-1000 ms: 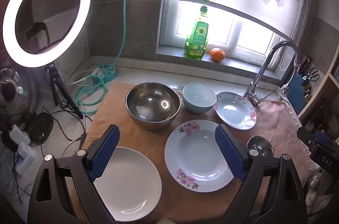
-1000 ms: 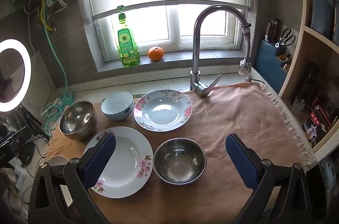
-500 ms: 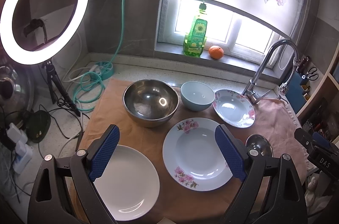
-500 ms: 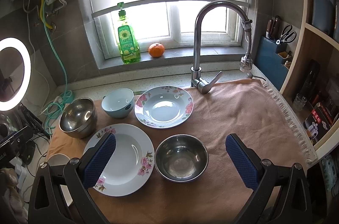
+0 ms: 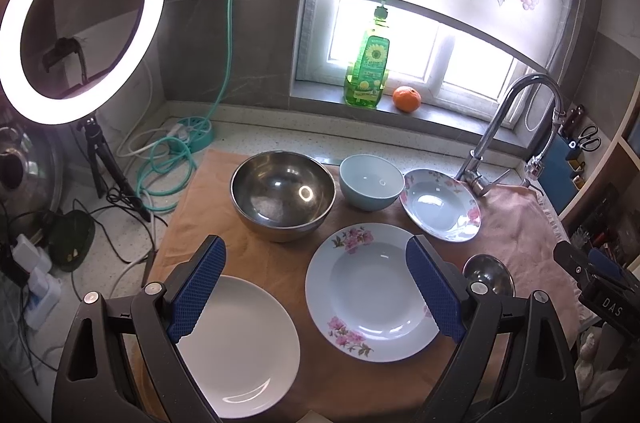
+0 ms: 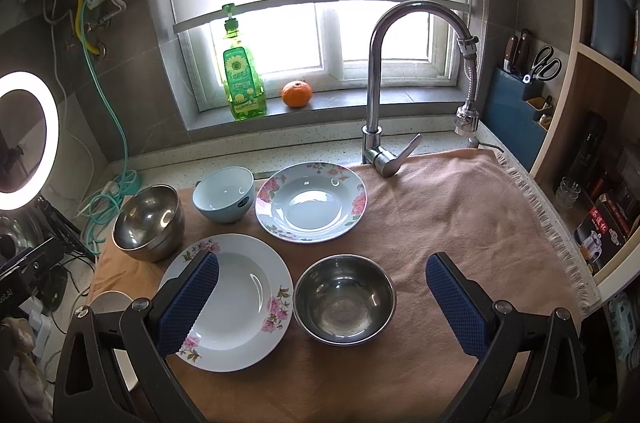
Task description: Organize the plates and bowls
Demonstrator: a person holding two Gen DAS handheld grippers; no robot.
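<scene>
Six pieces of tableware lie singly on a towel-covered surface (image 6: 460, 223), none stacked, so every rim can be reached. This layout suggests that sorting has not yet begun.

Left gripper (image 5: 316, 289): fingers spread wide, holding nothing and touching nothing. The plain white plate (image 5: 240, 347) lies under the left finger. The large floral plate (image 5: 372, 291) lies between the fingers, toward the right one. The large steel bowl (image 5: 282, 195) stands just beyond the fingers, with the light blue bowl (image 5: 372, 181) and the small floral plate (image 5: 440, 203) beyond the right finger.

Right gripper (image 6: 322, 305): fingers spread wide, empty, clear of all items. The small steel bowl (image 6: 344, 299) sits directly between the fingers. The large floral plate lies partly under the left finger. Bare towel lies beyond the right finger.

Judgement: the wide opening suits approach to a rim. The bare towel area is probably intended as free space for stacking plates with plates and bowls with bowls.
</scene>
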